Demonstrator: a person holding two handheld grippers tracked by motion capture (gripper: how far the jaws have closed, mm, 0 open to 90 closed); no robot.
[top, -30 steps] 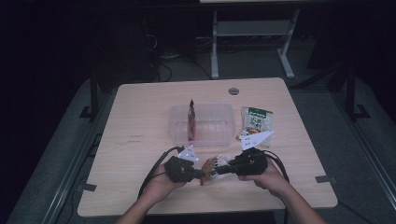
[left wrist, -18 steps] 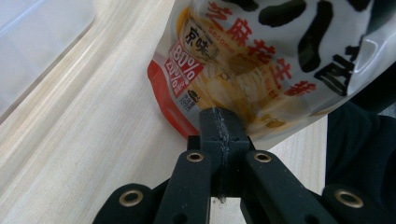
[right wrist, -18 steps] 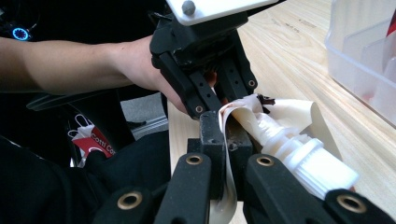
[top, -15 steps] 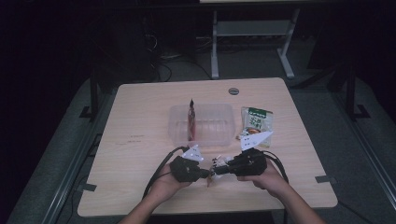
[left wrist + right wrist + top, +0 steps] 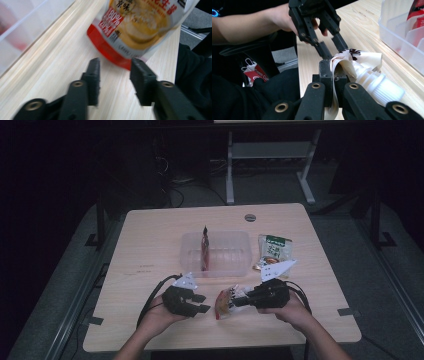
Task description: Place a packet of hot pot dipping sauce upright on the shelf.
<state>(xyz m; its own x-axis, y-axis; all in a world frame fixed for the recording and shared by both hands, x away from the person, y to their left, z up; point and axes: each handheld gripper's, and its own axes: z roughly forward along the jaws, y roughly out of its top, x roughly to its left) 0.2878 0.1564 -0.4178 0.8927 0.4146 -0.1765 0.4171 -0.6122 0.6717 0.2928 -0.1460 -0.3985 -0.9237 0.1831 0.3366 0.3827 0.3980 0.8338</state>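
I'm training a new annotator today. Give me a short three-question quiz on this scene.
1. True or false: the right gripper is shut on the spouted pouch.
2. How does the left gripper stand? A) open B) shut on the pouch
3. What stands upright in the clear bin?

Key:
1. True; it pinches the pouch's top edge.
2. A.
3. A red packet.

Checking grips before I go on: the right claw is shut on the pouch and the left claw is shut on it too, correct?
Not quite. The right claw is shut on the pouch, but the left claw is open, its jaws apart just short of the pouch's red bottom edge. The left gripper view shows it.
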